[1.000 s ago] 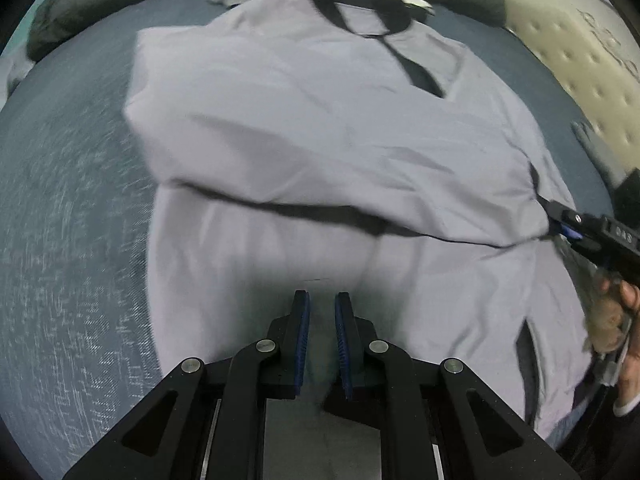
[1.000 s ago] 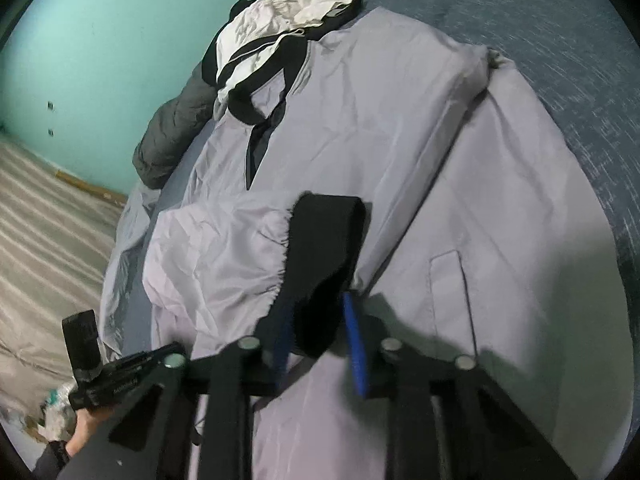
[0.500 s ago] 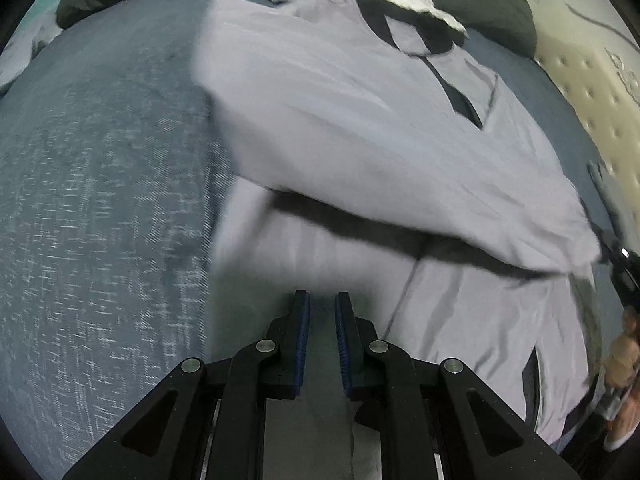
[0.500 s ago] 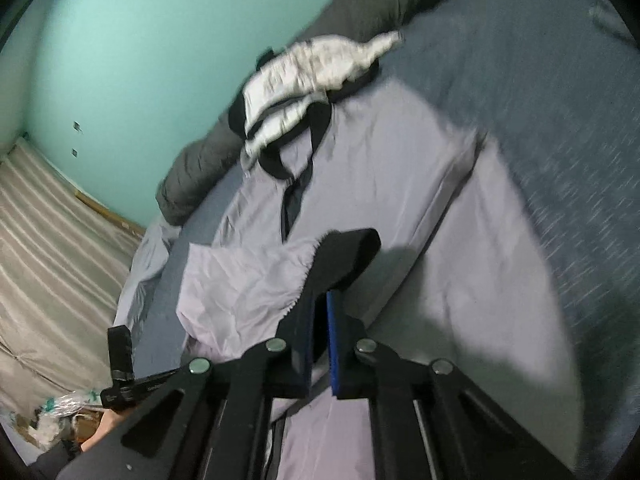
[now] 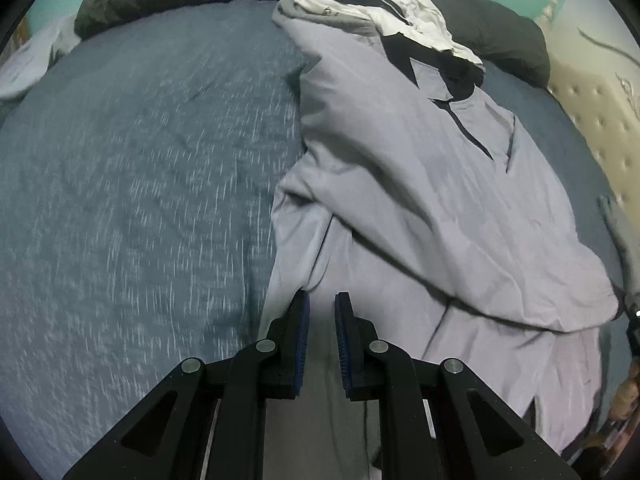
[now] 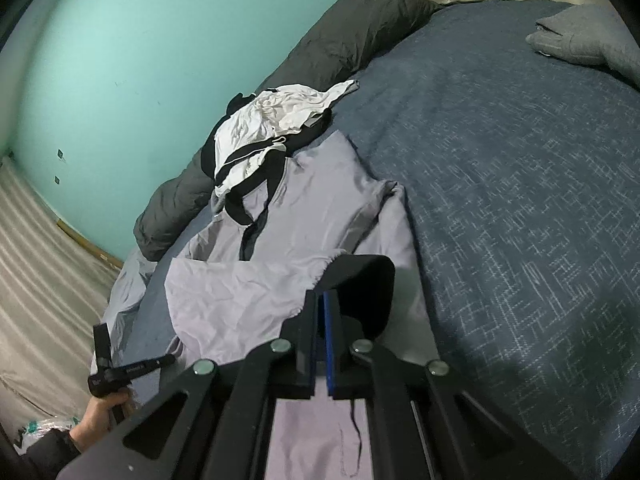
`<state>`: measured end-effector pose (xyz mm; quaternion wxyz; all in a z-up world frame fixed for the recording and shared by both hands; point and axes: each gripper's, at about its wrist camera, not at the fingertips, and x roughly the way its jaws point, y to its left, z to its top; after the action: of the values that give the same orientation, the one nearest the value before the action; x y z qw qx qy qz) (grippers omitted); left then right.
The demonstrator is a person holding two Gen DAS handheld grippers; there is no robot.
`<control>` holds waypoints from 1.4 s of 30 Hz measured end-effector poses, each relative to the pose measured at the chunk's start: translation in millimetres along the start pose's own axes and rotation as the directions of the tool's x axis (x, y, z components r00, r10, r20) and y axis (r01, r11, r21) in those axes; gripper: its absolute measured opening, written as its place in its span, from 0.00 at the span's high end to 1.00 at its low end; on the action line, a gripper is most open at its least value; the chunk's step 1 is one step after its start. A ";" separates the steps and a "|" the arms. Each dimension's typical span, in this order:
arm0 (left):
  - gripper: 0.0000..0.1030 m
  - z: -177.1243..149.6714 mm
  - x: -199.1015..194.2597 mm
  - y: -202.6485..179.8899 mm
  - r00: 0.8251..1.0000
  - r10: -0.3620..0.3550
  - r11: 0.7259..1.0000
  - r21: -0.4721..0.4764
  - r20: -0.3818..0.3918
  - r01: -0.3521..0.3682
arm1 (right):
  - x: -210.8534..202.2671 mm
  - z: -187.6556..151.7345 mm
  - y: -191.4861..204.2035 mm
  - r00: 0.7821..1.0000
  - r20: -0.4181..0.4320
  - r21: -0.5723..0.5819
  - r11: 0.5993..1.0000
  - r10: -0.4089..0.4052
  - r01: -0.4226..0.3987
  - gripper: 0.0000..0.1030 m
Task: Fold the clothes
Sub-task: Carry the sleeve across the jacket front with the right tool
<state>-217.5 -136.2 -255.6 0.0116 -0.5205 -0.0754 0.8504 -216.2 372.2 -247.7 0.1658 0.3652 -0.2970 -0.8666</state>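
A light grey jacket (image 5: 420, 184) with a black collar and zip lies on the blue-grey bedspread (image 5: 140, 184), its left side folded over toward the right. It also shows in the right wrist view (image 6: 248, 292). My left gripper (image 5: 322, 304) is nearly shut on the jacket's bottom hem, which runs between the pads. My right gripper (image 6: 322, 300) is shut on the black cuff (image 6: 360, 280) of the sleeve and holds the sleeve across the jacket's front.
A white and black garment (image 6: 272, 120) lies bunched at the jacket's collar. A dark duvet (image 6: 340, 40) runs along the teal wall. A grey folded item (image 6: 580, 44) lies by the padded headboard (image 5: 592, 112).
Both grippers have carried the jacket's side and sleeve over to the right, so more bare bedspread shows on the left. The right gripper has closed fully on the cuff.
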 end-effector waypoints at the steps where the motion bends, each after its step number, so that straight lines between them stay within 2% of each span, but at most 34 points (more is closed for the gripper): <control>1: 0.86 5.7 3.4 0.8 1.000 0.007 1.000 0.008 0.001 -0.007 | -1.6 0.6 -1.6 1.000 0.002 0.001 1.000 -0.002 0.002 0.98; 7: 0.86 38.7 21.3 4.6 1.000 0.024 0.999 0.034 0.018 -0.025 | -3.8 2.2 -8.6 1.000 0.004 0.010 1.000 -0.004 0.004 0.98; 11: 0.86 52.2 17.1 17.9 0.998 0.031 0.999 0.025 0.057 -0.033 | 1.0 2.9 -13.0 1.000 -0.004 0.033 0.999 0.010 -0.010 0.98; 13: 0.86 52.5 18.2 24.1 0.998 0.033 0.999 0.031 0.051 -0.034 | 2.9 3.3 -11.7 1.000 -0.008 0.031 0.999 0.013 -0.013 0.98; 15: 0.86 51.6 29.6 22.2 0.999 0.043 0.995 0.088 0.016 -0.044 | 4.0 3.2 -9.1 1.000 -0.011 0.023 1.000 0.015 -0.015 0.98; 19: 0.86 49.3 45.6 16.6 0.999 0.045 0.987 0.155 -0.002 -0.044 | 6.4 2.5 -7.6 1.000 -0.020 0.013 1.000 0.010 -0.010 0.98; 31: 0.84 68.4 69.7 22.1 0.999 0.048 0.981 0.189 0.003 -0.048 | 14.9 -0.3 -7.7 0.999 -0.044 0.001 1.000 -0.003 0.003 0.98; 32: 0.86 68.7 66.5 21.9 0.998 0.056 0.980 0.191 0.021 -0.059 | 15.4 -0.5 -6.7 0.999 -0.045 -0.002 1.000 -0.002 0.002 0.98; 35: 0.94 69.6 54.2 23.0 0.994 0.077 0.979 0.184 0.080 -0.091 | 16.5 -1.2 -1.5 0.999 -0.049 -0.014 1.000 0.007 -0.008 0.98; 39: 0.96 71.8 34.9 35.7 0.982 0.117 0.982 0.132 0.148 -0.137 | 19.6 -6.7 9.2 0.997 -0.070 -0.040 0.999 0.030 -0.032 0.98; 42: 0.96 75.1 34.6 52.3 0.981 0.138 0.986 0.079 0.134 -0.149 | 27.1 -16.2 19.0 0.994 -0.104 -0.071 0.997 0.026 -0.033 0.98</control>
<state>-296.9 -193.2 -259.9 -0.0315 -0.4681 -0.0004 0.8831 -221.5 337.5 -259.1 0.2068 0.3988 -0.2618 -0.8542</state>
